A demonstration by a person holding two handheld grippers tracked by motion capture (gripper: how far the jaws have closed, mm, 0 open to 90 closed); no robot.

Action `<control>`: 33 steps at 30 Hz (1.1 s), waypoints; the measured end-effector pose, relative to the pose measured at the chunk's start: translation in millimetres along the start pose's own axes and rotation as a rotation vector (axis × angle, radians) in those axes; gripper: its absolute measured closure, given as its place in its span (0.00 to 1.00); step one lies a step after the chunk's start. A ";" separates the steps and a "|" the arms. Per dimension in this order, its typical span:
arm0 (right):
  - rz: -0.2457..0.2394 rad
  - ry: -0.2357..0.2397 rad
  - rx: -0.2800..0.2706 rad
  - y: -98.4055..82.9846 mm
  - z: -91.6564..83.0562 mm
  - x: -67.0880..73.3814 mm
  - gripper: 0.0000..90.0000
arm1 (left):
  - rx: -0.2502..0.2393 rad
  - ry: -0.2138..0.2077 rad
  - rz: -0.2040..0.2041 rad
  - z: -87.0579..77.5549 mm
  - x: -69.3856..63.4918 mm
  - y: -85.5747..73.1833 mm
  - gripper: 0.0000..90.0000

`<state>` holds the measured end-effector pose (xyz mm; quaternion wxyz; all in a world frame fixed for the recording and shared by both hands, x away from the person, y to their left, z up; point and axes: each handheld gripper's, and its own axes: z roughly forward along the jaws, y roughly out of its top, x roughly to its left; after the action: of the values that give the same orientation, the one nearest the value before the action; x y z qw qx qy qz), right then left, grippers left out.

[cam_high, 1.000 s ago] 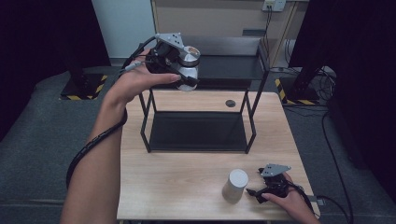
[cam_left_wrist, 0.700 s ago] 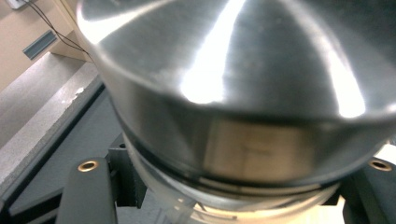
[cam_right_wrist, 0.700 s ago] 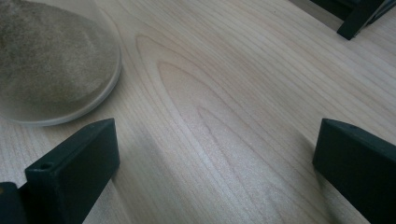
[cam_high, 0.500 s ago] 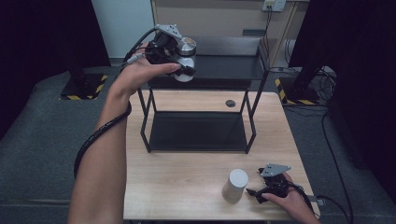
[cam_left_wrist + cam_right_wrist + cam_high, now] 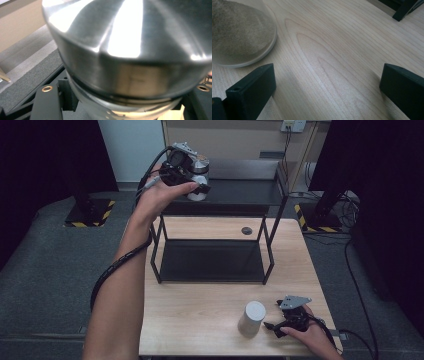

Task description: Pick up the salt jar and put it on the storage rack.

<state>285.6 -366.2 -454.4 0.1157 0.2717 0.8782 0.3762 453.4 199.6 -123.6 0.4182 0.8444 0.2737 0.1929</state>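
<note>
Steel bottle (image 5: 199, 174) hangs over the black shelf's (image 5: 240, 195) top tier, clenched in the left gripper (image 5: 186, 170). Lower it upright, base flat, before releasing. Right gripper (image 5: 285, 320) rests spread on the counter (image 5: 200, 310).

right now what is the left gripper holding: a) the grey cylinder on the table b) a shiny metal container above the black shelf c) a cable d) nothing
b: the left gripper is shut on the metal container, held above the black shelf.

Glossy brushed-metal canister (image 5: 130, 50), matt black metal rack (image 5: 212, 200), smooth pale wooden table (image 5: 332, 57), fabric-covered grey cylinder (image 5: 251, 318)
</note>
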 end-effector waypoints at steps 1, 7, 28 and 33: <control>0.000 0.000 0.000 0.0 0.0 0.0 0.02 | 0.001 0.012 -0.003 0.5 -2.0 0.6 0.33; 0.002 0.002 0.001 0.1 -0.1 -0.3 0.02 | 0.000 0.045 -0.029 5.8 -4.1 0.6 0.33; 0.003 0.002 -0.001 -0.1 -0.1 -0.4 0.02 | -0.045 0.082 -0.138 23.0 -0.8 -15.0 0.33; 0.002 0.002 -0.001 -0.2 -0.1 -0.4 0.02 | -0.054 0.083 -0.143 23.1 -1.2 -17.7 0.33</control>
<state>285.9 -366.6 -454.5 0.1145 0.2723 0.8779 0.3770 460.0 193.8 -151.3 0.4416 0.8024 0.3452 0.2048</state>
